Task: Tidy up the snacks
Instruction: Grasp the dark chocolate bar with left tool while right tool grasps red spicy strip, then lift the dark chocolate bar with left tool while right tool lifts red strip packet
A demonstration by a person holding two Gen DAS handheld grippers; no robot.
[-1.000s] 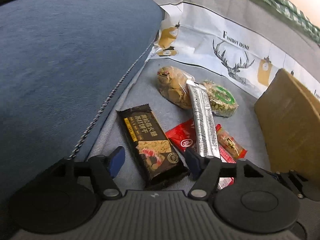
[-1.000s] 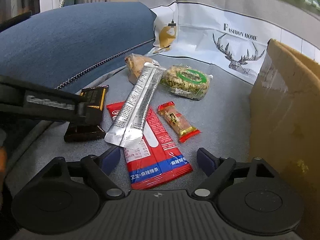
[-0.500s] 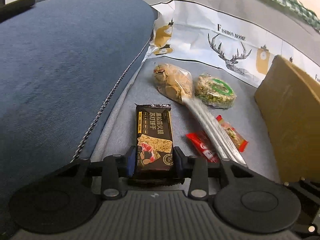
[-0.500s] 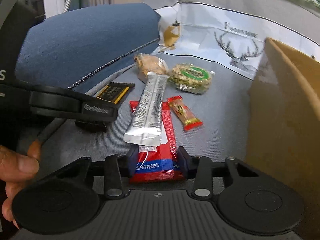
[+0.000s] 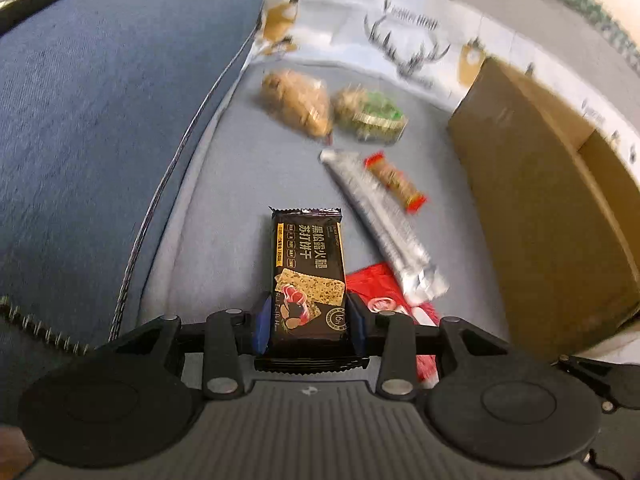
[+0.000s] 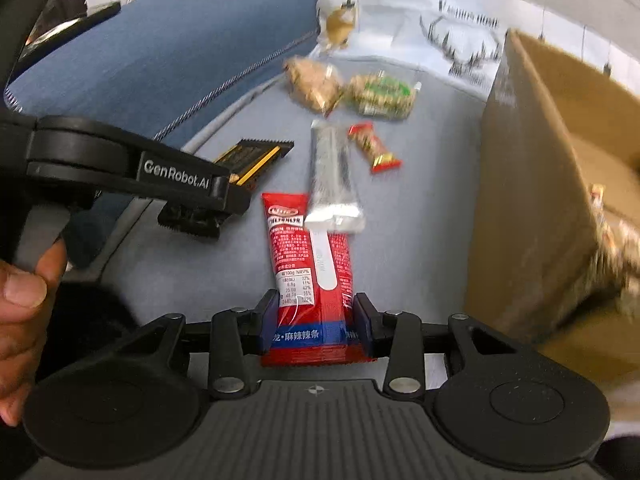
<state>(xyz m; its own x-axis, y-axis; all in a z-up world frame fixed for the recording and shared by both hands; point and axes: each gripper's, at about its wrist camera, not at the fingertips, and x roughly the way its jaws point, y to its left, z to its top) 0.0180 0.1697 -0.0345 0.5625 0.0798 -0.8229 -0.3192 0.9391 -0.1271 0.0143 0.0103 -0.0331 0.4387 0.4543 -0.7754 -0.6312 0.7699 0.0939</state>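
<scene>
While the black soda cracker packet sits clamped by its near end between the two blue-padded fingers of the left gripper, the red spicy strip packet is pinched the same way at its near end by the right gripper. Both packets stick out forward over the grey sofa seat. In the right wrist view the left gripper shows from the side, with the cracker packet poking out of it, and a thumb of the left hand rests on its handle.

Just beyond the red packet lies a silver stick pouch, its near end overlapping the red packet's far end. Beside the pouch, on its right, lies a small red-ended candy bar. Farther back sit a clear bag of brown biscuits and a green-labelled snack pack, touching each other.

To the right stands an open cardboard box, with blurred wrappers visible inside it. On the left rises the blue sofa cushion, and a white deer-print cloth covers the backrest behind the snacks.
</scene>
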